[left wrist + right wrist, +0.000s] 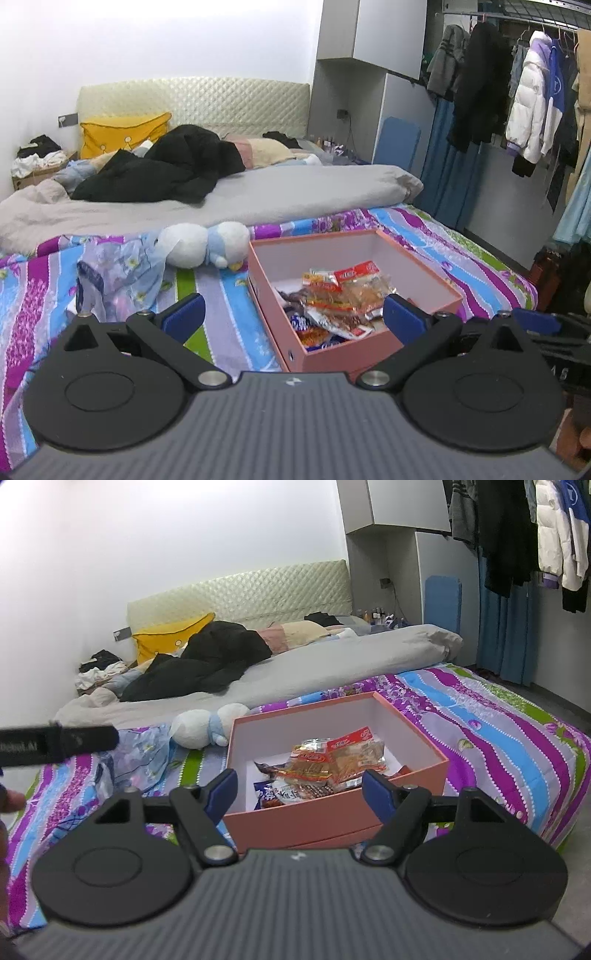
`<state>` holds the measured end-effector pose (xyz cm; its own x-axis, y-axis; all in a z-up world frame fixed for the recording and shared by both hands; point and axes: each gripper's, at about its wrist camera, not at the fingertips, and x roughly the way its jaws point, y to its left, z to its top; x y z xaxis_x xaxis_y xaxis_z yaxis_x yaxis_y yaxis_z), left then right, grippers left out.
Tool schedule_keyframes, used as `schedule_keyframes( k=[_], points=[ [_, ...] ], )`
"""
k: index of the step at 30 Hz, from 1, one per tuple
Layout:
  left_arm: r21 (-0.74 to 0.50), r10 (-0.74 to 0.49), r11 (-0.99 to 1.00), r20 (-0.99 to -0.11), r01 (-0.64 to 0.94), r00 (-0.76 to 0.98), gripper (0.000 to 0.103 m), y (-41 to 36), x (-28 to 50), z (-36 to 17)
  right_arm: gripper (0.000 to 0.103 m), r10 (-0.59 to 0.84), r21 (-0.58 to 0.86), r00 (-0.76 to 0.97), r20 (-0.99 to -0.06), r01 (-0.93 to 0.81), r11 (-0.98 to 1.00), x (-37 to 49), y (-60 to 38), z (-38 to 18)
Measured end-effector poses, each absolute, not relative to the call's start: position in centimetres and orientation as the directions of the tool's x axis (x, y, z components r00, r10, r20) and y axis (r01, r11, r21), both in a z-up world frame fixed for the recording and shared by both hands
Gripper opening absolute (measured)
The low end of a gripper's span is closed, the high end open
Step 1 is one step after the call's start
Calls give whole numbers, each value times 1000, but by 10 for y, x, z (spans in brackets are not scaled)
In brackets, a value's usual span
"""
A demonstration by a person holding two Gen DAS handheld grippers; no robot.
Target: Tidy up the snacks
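A pink cardboard box (pixel 369 345) (pixel 295 821) rests on the striped bedspread, open at the top. Inside lies a heap of snack packets (pixel 343 299) (pixel 325 768), orange, red and blue. My left gripper (pixel 293 317) hovers open over the box's near left corner, its blue pads wide apart with nothing held. My right gripper (pixel 299 790) hangs open above the box's near wall, empty too. The right gripper's blue pad (pixel 535 319) shows at the right edge of the left wrist view, and the left gripper's black body (pixel 59 744) crosses the left of the right wrist view.
A white and blue plush toy (pixel 205 247) (pixel 207 727) lies left of the box beside a crumpled clear plastic bag (pixel 122 273) (pixel 140 757). A grey duvet (pixel 240 195) with dark clothes covers the bed behind. Hanging coats (pixel 532 99) fill the right. A finger (pixel 11 799) shows at left.
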<state>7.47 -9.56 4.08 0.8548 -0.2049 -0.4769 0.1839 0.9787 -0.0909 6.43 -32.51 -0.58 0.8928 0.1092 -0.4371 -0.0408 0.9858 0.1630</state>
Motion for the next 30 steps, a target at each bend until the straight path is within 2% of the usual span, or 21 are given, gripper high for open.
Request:
schedule_keyframes(
  k=[11,12,13,15,30],
  points=[
    [-102,-197,980,-495,169,846,103,-89,70,31,76,109,149,891,-440,-47,988,58,-321,-9],
    [-104,-196,981,-495,167,846,103,-88,70,30,79,112,157,891,-439,-47,986,58,-322,-9],
    [-104,-193,981,-496,163,847,103,-87,70,30,93,112,165,891,-439,-43,985,59,-322,-9],
    [-106,-191,982,-497,159,847,103,-84,72,30,100,107,171,897,-428,-36,985,59,-324,-9],
    [-121,-201,979,-505,162,839,103,-83,73,30,100,78,154,898,-434,-11,988,60,-323,-9]
  ],
)
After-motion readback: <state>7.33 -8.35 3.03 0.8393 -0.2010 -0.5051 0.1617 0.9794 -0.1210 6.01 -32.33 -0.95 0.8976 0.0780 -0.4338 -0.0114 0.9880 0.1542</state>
